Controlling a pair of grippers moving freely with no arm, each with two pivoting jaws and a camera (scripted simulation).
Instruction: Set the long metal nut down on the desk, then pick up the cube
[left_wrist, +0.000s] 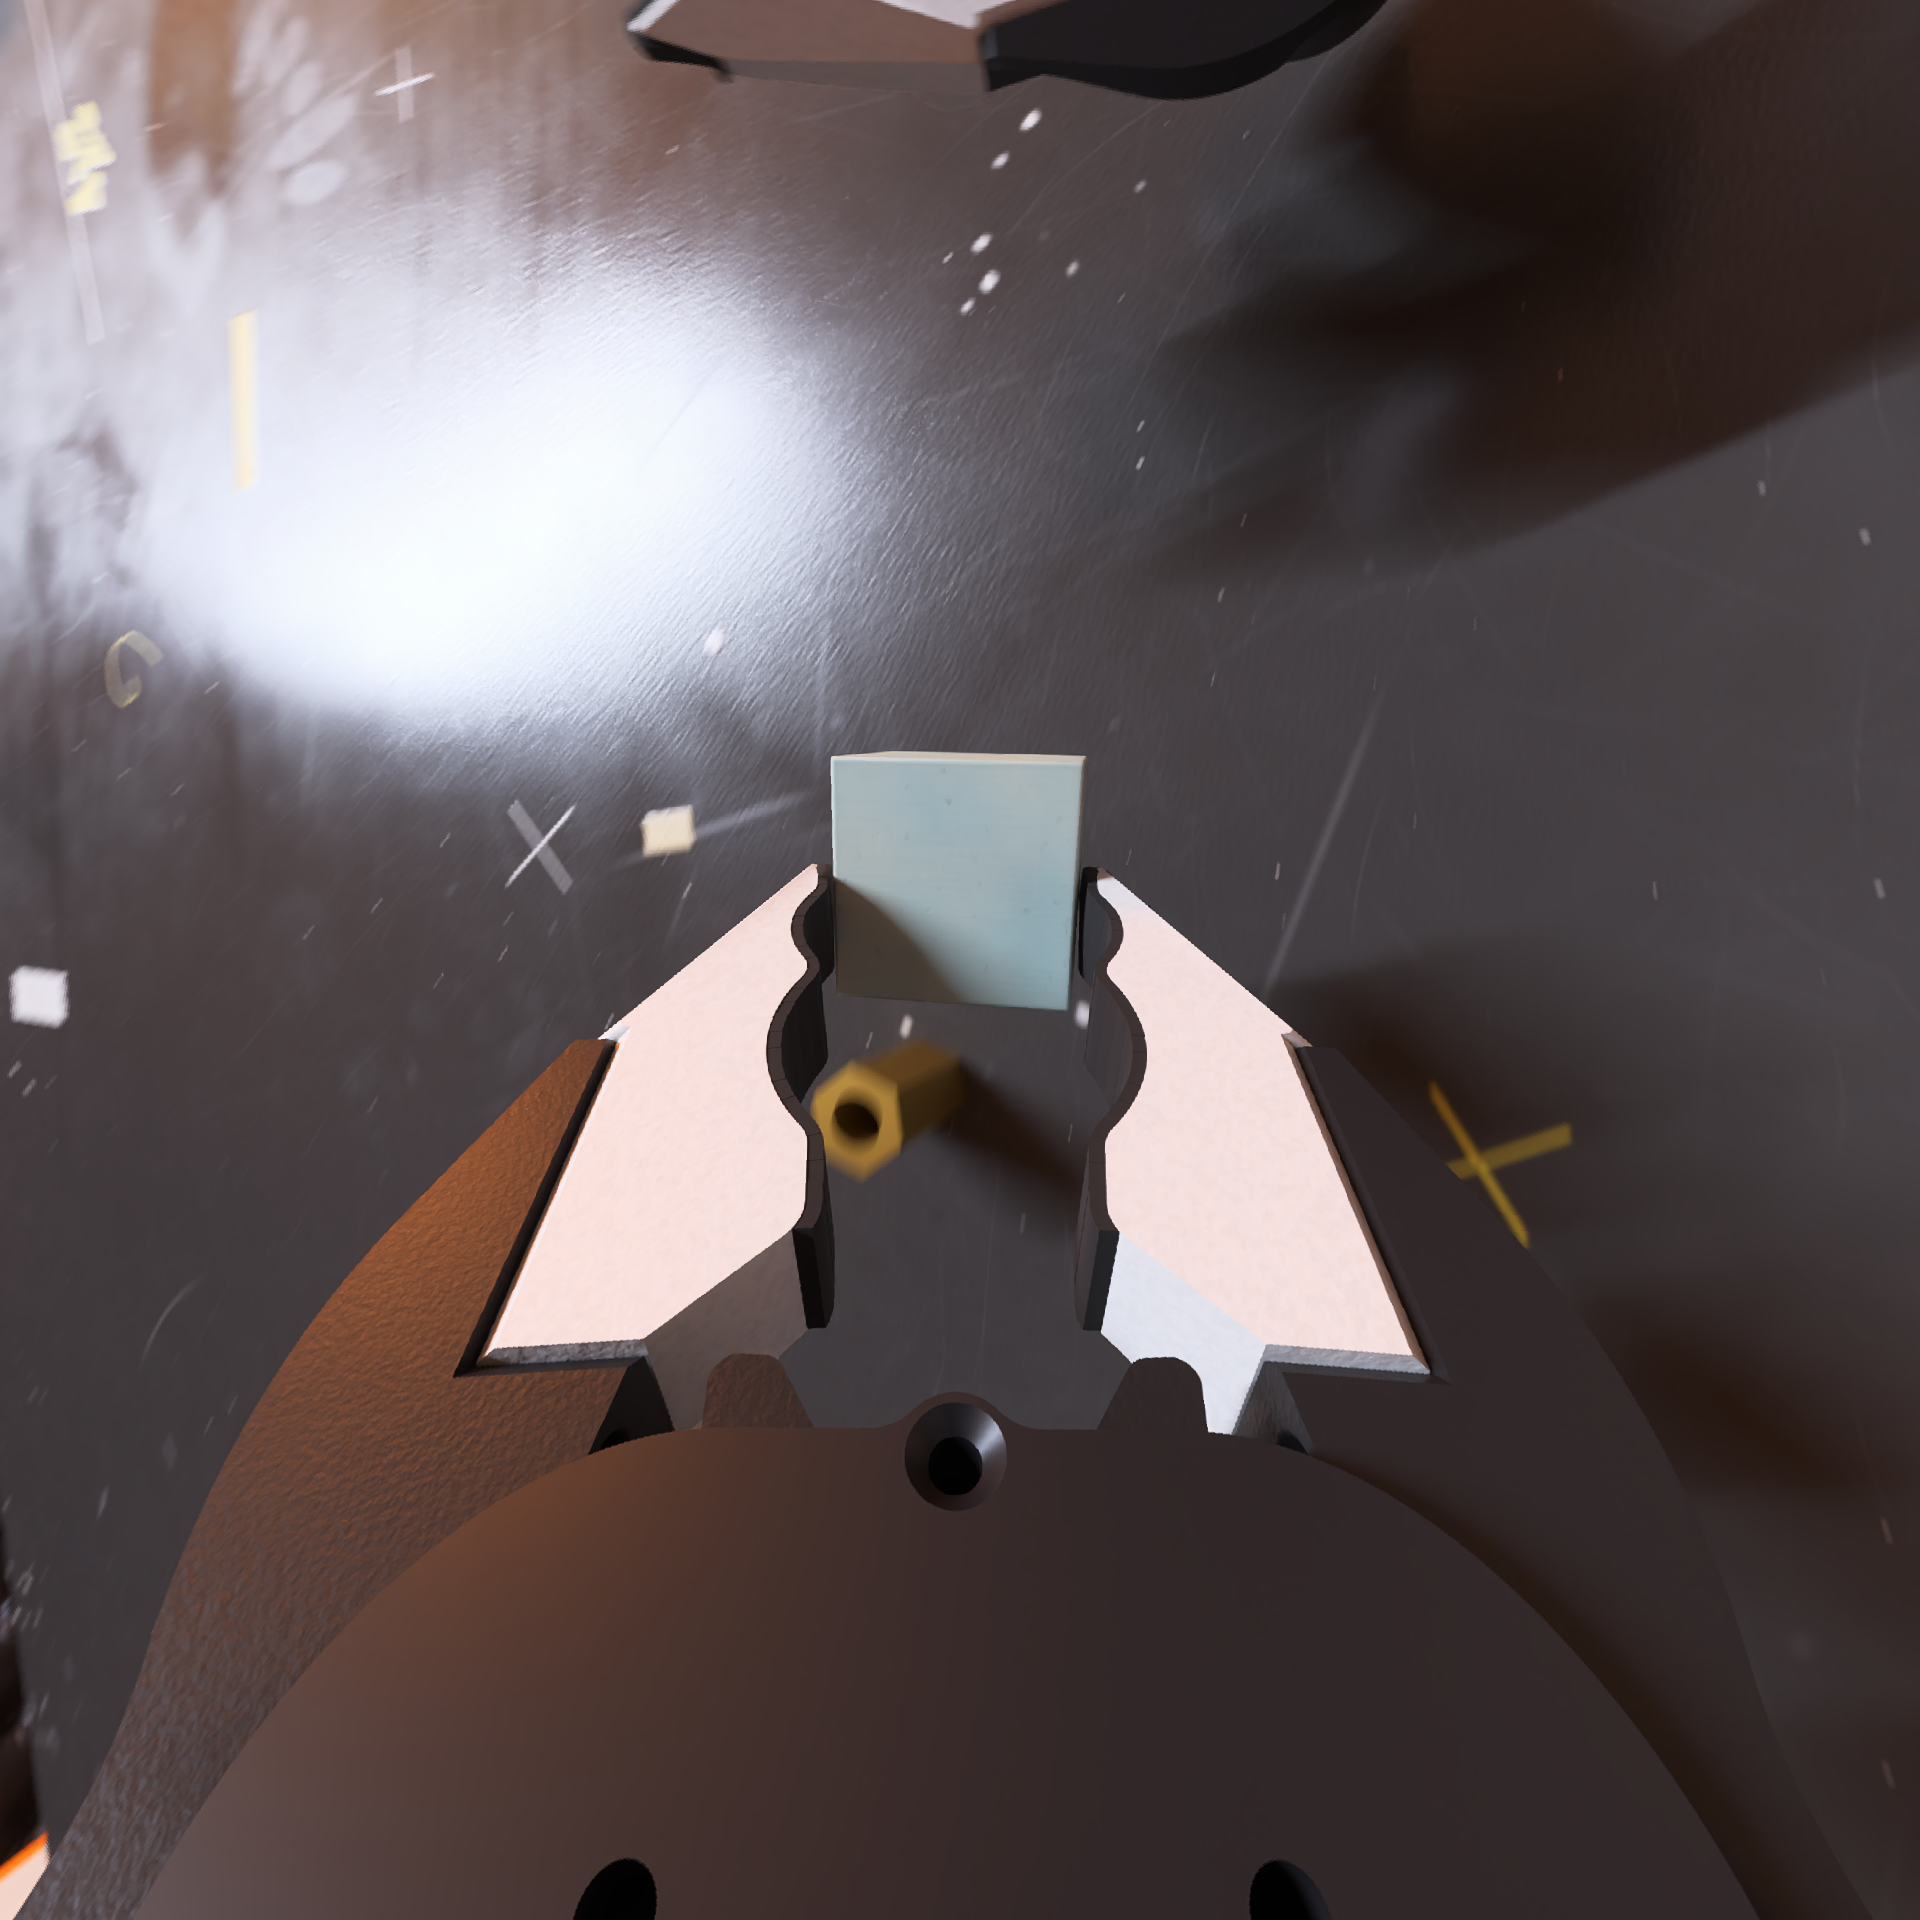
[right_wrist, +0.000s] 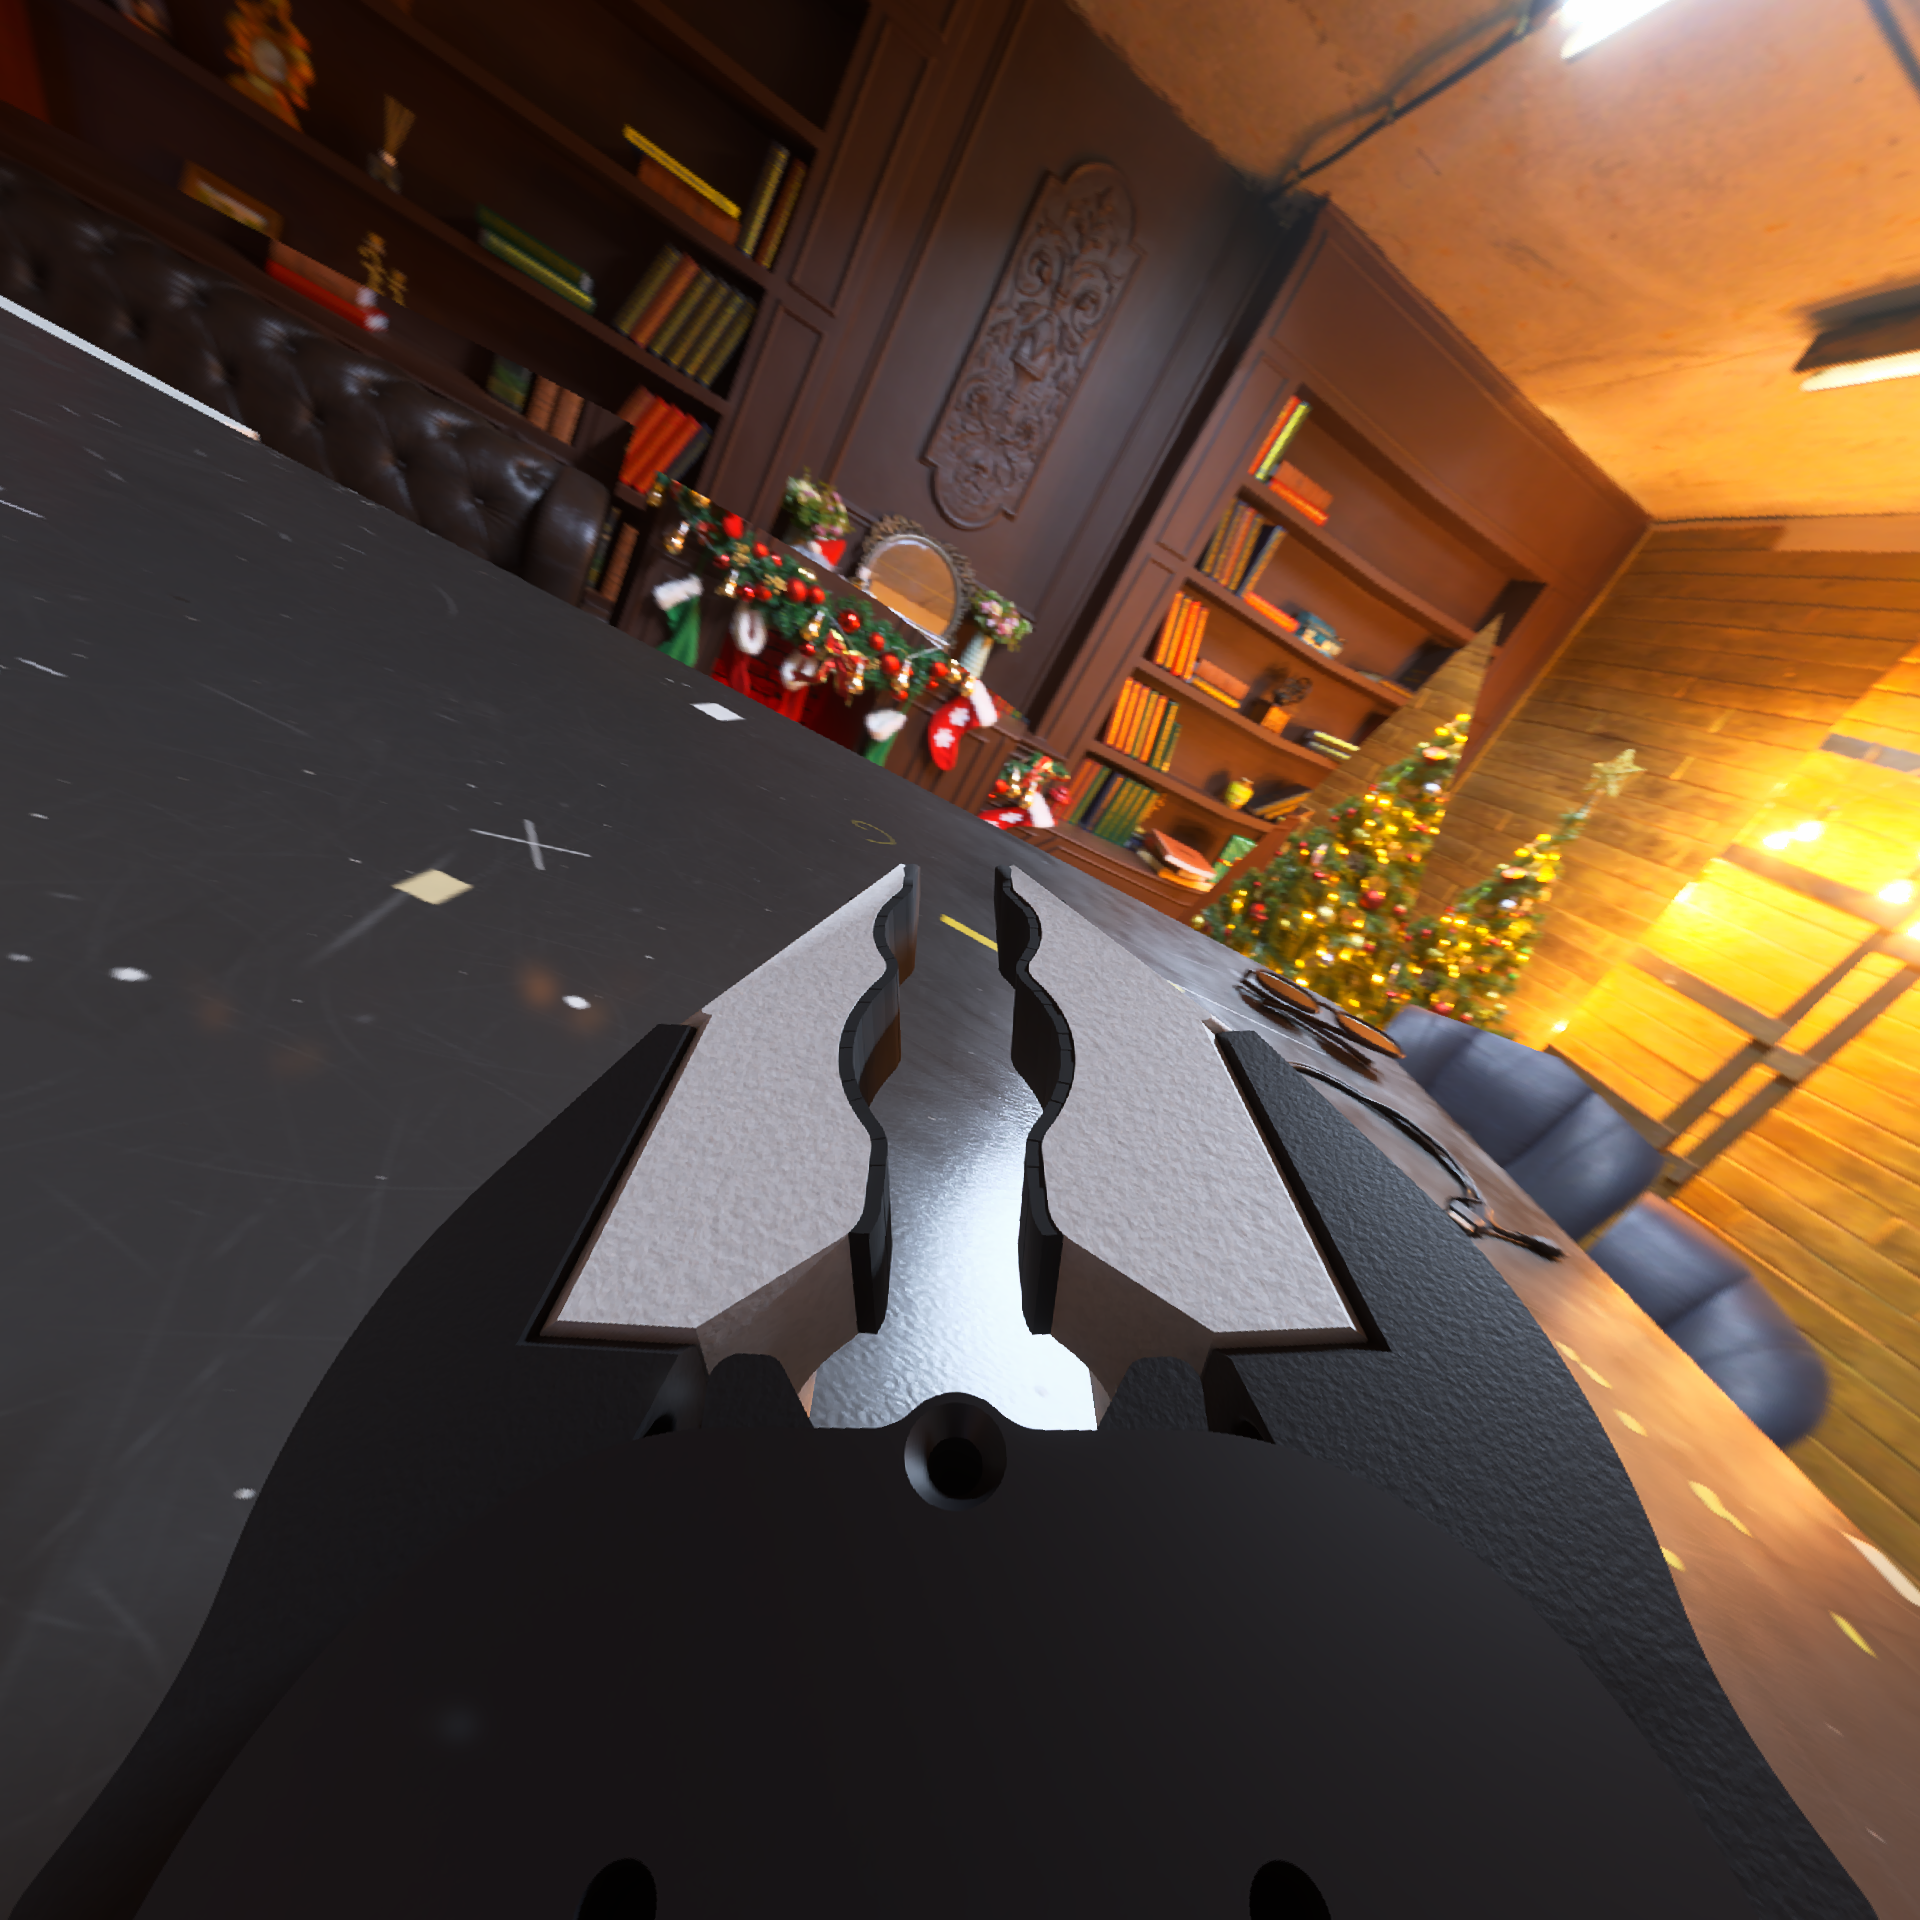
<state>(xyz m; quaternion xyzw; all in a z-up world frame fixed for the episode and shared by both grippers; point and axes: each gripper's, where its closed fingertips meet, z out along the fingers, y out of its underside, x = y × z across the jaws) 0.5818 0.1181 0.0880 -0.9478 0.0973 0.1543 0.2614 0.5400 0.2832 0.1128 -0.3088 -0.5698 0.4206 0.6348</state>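
In the left wrist view, my left gripper (left_wrist: 956, 920) is shut on a pale blue-grey cube (left_wrist: 951, 883), with a fingertip pressed to each side. The cube hangs above the dark desk (left_wrist: 1455, 727). The long brass hex nut (left_wrist: 878, 1112) lies on its side on the desk below the cube, apart from the fingers. In the right wrist view, my right gripper (right_wrist: 956, 904) is empty, with a narrow gap between its jaws, low over the desk (right_wrist: 260, 1039). The cube and the nut do not show in that view.
Part of the other gripper (left_wrist: 987, 42) shows at the top edge of the left wrist view. A pair of glasses (right_wrist: 1314, 1003) and a black cable (right_wrist: 1434, 1153) lie near the desk's right edge. Blue chairs (right_wrist: 1558, 1122) stand beyond it. Bookshelves and Christmas trees fill the room behind.
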